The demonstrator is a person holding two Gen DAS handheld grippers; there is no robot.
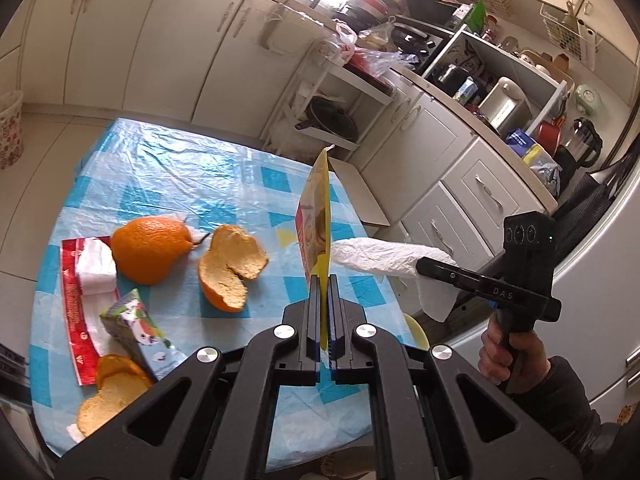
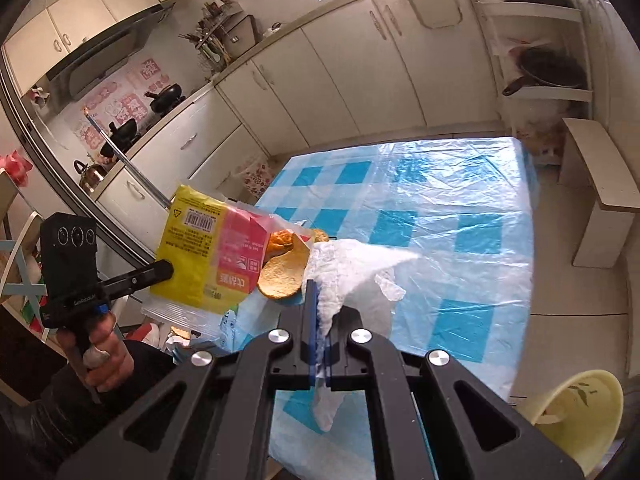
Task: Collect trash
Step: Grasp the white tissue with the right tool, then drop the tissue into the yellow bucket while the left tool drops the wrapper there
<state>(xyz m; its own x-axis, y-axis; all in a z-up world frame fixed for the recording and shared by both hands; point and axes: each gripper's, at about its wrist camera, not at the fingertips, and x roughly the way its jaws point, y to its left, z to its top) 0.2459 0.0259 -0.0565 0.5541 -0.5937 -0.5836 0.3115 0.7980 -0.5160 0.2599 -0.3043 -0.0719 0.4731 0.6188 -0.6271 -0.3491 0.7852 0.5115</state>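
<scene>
1. Two pieces of trash are held above the table (image 1: 192, 168): a yellow wrapper (image 1: 318, 216) at centre frame in the left wrist view and a crumpled white tissue (image 2: 344, 276) at centre in the right wrist view.
2. Left gripper (image 1: 323, 280) has its jaws clamped on the wrapper's lower edge, the wrapper standing edge-on.
3. Right gripper (image 2: 320, 292) has its jaws pinched on the tissue, which hangs out below them.
4. Left on the blue checked cloth, lower left in the left wrist view: orange peel (image 1: 230, 266), a whole orange (image 1: 150, 250), a small carton (image 1: 134, 326), a red packet (image 1: 78, 312).
5. Yellow bin (image 2: 580, 412) sits lower right in the right wrist view, beside the table.
</scene>
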